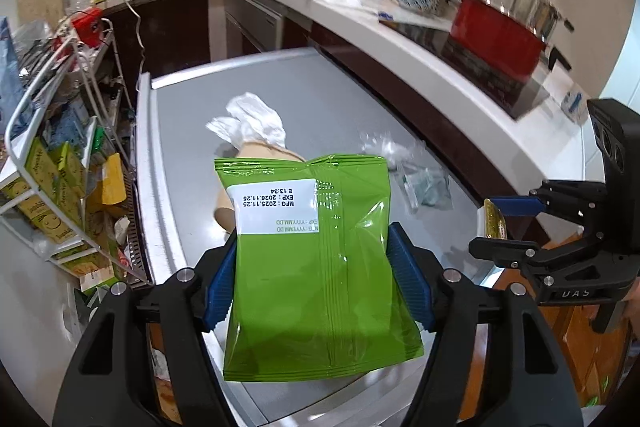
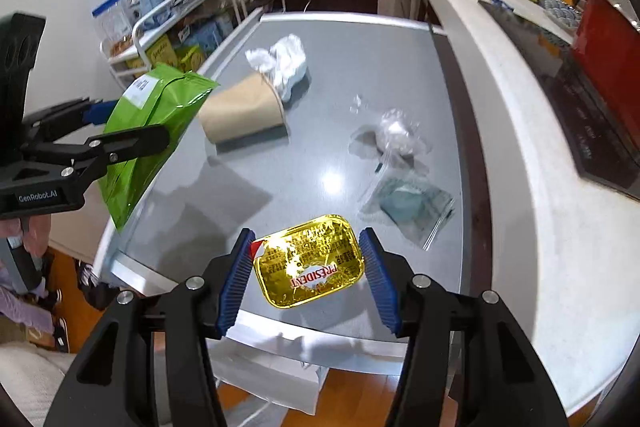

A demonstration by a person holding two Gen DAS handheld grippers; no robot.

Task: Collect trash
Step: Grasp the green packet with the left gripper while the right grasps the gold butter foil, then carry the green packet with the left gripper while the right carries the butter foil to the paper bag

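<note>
My left gripper [image 1: 312, 279] is shut on a green snack bag [image 1: 316, 267] and holds it above the near end of the grey table [image 1: 340, 99]. The bag also shows in the right wrist view [image 2: 148, 131]. My right gripper [image 2: 308, 271] is shut on a gold butter packet [image 2: 310, 261], held above the table's near edge; the packet also shows in the left wrist view [image 1: 495, 225]. On the table lie a brown paper cup [image 2: 244, 113], crumpled white tissue [image 2: 284, 63], crumpled clear plastic [image 2: 396, 135] and a clear zip bag [image 2: 412, 207].
A wire rack [image 2: 160, 23] full of boxes and bags stands left of the table. A white counter [image 2: 516, 131] with a cooktop and a red pot [image 2: 604, 39] runs along the right. A white bag [image 2: 272, 375] sits below the table's near edge on the wooden floor.
</note>
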